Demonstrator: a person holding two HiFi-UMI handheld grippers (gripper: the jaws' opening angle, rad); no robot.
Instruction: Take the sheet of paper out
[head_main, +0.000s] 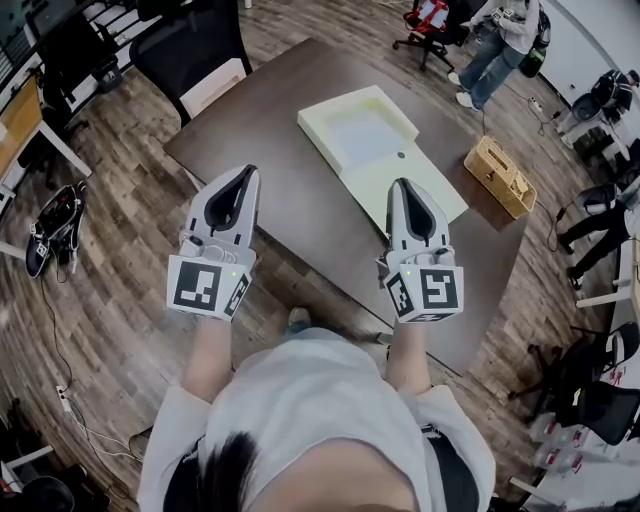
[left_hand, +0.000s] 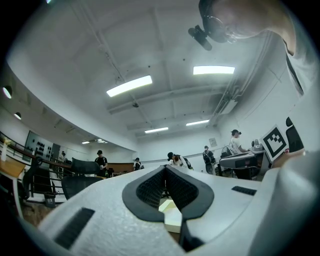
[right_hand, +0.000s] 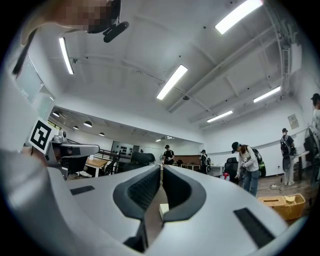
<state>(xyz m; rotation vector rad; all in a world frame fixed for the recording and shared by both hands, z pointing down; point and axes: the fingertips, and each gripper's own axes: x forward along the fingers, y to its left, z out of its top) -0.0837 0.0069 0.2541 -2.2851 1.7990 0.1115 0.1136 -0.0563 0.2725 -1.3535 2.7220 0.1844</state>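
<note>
A pale yellow folder (head_main: 400, 180) lies open on the brown table (head_main: 270, 120), with a paler sheet of paper (head_main: 362, 135) in its far half. My left gripper (head_main: 250, 170) hovers over the table's near left part, apart from the folder, shut and empty. My right gripper (head_main: 402, 182) is over the folder's near flap, also shut with nothing between its jaws. In the left gripper view the jaw tips meet (left_hand: 164, 167) and the folder (left_hand: 172, 216) shows through the gap below them. The right gripper view shows shut jaws (right_hand: 162, 166) with a sliver of the folder (right_hand: 163, 210) beneath.
A wicker basket (head_main: 500, 176) stands at the table's right edge. A black office chair (head_main: 195, 50) is at the far left side of the table. People (head_main: 495, 45) stand beyond the table. A bag (head_main: 55, 225) and cables lie on the floor to the left.
</note>
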